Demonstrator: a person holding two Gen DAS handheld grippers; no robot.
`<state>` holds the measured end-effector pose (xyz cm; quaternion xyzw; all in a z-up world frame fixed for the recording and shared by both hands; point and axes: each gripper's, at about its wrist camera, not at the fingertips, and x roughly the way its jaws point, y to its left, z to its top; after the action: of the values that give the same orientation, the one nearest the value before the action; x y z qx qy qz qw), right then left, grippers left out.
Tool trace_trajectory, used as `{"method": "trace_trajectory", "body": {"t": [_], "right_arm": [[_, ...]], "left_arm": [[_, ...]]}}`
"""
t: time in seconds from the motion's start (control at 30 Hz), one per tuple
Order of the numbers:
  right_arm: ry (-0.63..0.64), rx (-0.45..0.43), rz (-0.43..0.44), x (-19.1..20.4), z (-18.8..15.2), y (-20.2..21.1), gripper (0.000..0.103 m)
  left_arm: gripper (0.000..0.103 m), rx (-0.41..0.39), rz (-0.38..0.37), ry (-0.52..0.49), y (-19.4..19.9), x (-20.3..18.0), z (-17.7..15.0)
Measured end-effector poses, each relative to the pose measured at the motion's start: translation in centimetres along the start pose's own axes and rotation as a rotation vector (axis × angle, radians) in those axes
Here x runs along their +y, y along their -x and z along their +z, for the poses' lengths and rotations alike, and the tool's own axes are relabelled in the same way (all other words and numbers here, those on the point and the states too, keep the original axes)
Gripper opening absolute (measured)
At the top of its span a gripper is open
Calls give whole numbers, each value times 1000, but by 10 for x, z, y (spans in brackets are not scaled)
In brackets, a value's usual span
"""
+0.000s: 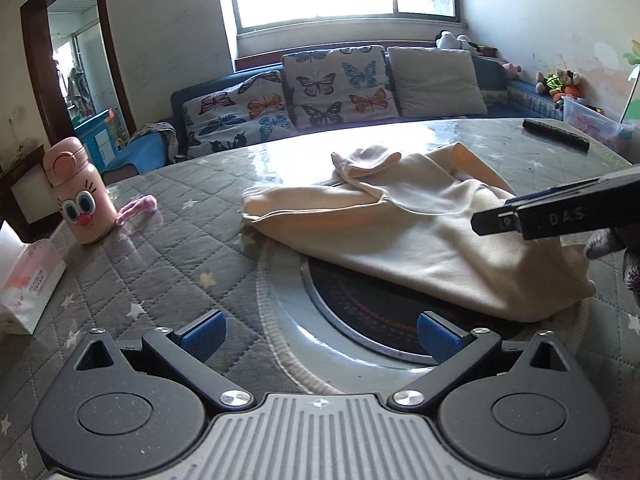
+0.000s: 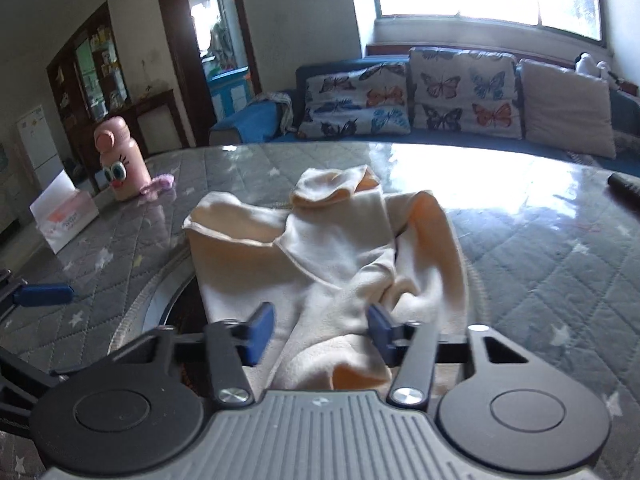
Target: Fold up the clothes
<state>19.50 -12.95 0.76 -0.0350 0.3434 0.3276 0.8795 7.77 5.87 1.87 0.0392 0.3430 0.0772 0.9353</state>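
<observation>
A cream garment (image 1: pixel 400 236) lies rumpled on the quilted grey table cover, partly over a round black inset. My left gripper (image 1: pixel 320 336) hovers open near the garment's front edge, with nothing between its blue pads. My right gripper (image 2: pixel 320 334) is over the garment's near end (image 2: pixel 340 264), its jaws about half apart, and bunched cloth lies between its pads. In the left wrist view the right gripper (image 1: pixel 520 220) reaches in from the right above the cloth. One left gripper pad (image 2: pixel 44 295) shows at the left edge of the right wrist view.
A pink cartoon bottle (image 1: pixel 76 196), a pink hair tie (image 1: pixel 136 208) and a tissue box (image 1: pixel 28 280) stand at the table's left. A black remote (image 1: pixel 556 134) lies far right. The round inset (image 1: pixel 360 320) sits mid-table. A sofa with butterfly cushions (image 1: pixel 320 88) runs behind.
</observation>
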Motion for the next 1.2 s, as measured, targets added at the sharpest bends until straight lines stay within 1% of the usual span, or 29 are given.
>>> {"method": "trace_trajectory", "body": {"t": [0.03,0.07,0.1,0.13,0.27,0.37,0.53,0.67,0.77,0.9,0.97,1.03,1.1,1.2], "right_arm": [[8,0,-1,1,-1,0,29],[17,0,-1,3,-2,-1,25],[24,-3,1,5,-4,2,14],[30,-8,2,7,-5,5,7],[67,-35,26,19,-11,23,5],[117,-58,84,35,-20,45,4],[203,-49,171,65,-41,73,4],[274,-2,241,91,-65,91,4],[298,32,311,108,-80,101,4],[370,55,377,129,-95,112,4],[383,54,401,132,-97,118,4],[377,48,418,128,-97,128,12],[359,32,419,119,-96,140,12],[313,18,379,102,-90,152,12]], "left_arm": [[103,-2,1,2,1,1,0],[103,-5,3,5,2,3,0],[103,-8,4,8,3,4,1],[103,-13,6,10,5,5,1],[103,-36,12,16,13,9,4],[103,-58,14,18,21,12,7],[103,-89,-1,8,37,12,10],[103,-98,-53,-20,43,-2,11],[103,-100,-98,-45,47,-15,11],[103,-102,-158,-78,51,-32,12],[103,-94,-175,-94,48,-38,12],[103,-87,-181,-105,43,-42,13],[103,-84,-186,-106,39,-42,15],[102,-75,-197,-101,31,-41,18]]}}
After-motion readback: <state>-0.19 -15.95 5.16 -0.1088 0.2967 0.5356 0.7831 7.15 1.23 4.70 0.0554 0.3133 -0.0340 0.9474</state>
